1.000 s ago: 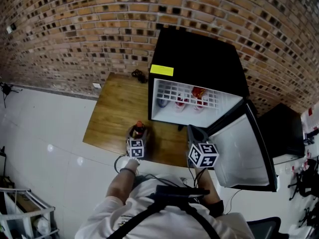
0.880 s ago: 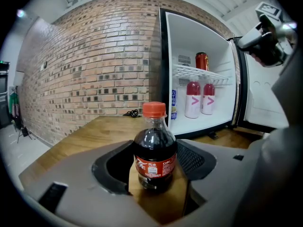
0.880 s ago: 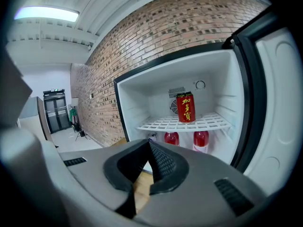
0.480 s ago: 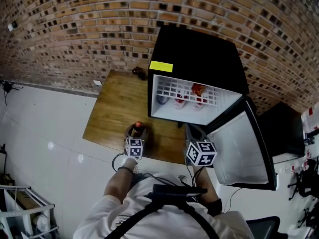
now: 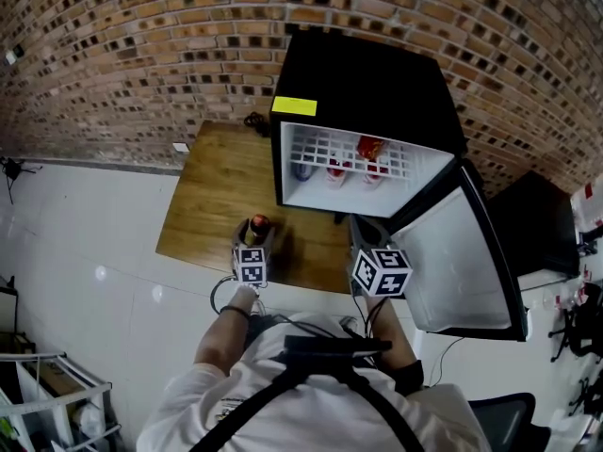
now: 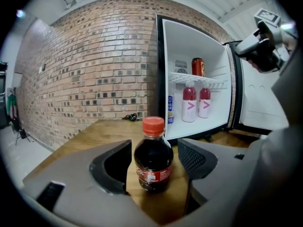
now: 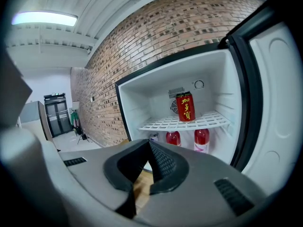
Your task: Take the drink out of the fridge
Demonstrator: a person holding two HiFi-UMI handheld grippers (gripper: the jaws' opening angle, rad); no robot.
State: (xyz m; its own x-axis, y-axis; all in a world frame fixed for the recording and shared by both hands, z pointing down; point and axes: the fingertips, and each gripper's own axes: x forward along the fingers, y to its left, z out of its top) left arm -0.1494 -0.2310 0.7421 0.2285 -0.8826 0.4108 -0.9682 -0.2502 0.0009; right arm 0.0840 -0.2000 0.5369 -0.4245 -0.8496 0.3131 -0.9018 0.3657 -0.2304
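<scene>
A small cola bottle [image 6: 153, 160] with a red cap stands upright on the wooden board [image 5: 212, 205], in front of the open black fridge [image 5: 367, 92]. My left gripper [image 6: 154, 148] has the bottle between its jaws, which are opening; a gap shows on each side and the pads do not press on it. In the head view the bottle [image 5: 256, 228] rises just beyond the left gripper [image 5: 254, 245]. My right gripper [image 7: 149, 148] is shut on nothing and faces the fridge interior; in the head view the right gripper [image 5: 366, 245] hovers by the door hinge side.
The fridge door [image 5: 462, 262] swings open to the right. On the wire shelf [image 7: 189, 122] stands a red can [image 7: 185, 106], with two pink bottles [image 7: 173, 137] below it. A brick wall [image 5: 141, 55] runs behind, and a black cable [image 5: 254, 119] lies on the board's far edge.
The left gripper has stayed at the board's front edge with the bottle between its jaws. The head camera has shifted slightly; nothing else moved.
</scene>
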